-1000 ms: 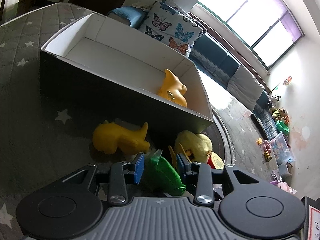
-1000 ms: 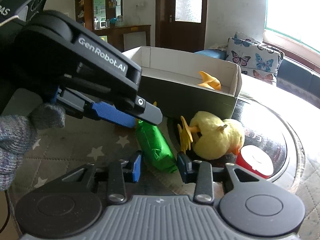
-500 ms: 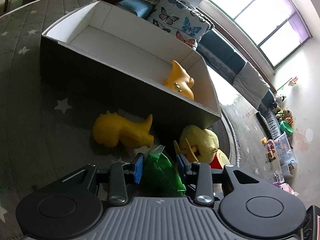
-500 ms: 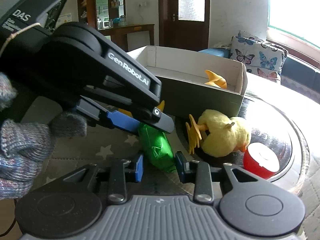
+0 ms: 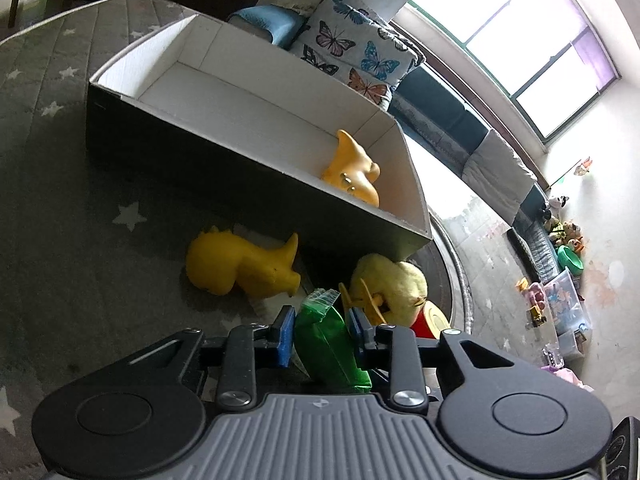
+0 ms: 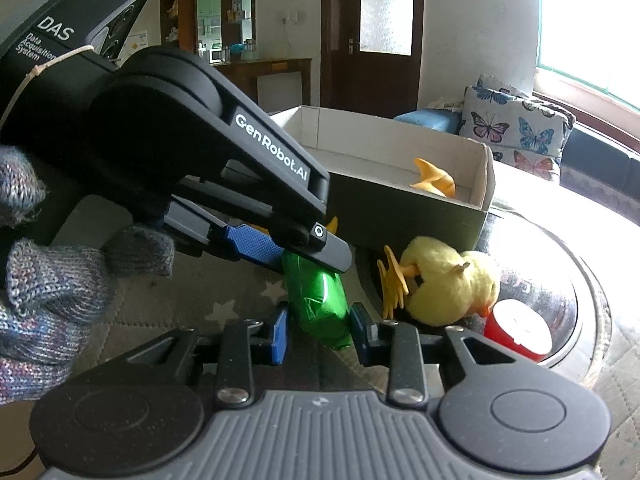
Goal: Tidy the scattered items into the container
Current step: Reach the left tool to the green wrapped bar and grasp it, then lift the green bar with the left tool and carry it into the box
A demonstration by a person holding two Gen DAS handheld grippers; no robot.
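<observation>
Left wrist: two yellow rubber toys (image 5: 240, 264), one green packet (image 5: 328, 344).

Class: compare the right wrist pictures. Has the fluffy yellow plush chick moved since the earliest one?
No. The fluffy yellow plush chick still lies against the open cardboard box's near corner, beside the red cylinder; only the camera shifted.

Box (image 5: 248, 196) wall, plush duck (image 6: 448, 284) blocking fwd

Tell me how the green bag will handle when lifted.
The green bag looks like soft, crinkled plastic, so it will likely sag and fold rather than stay stiff. It seems puffy and light for its size. Its glossy film could slip between the tongs, though both the left tongs and right tongs bracket it.
</observation>
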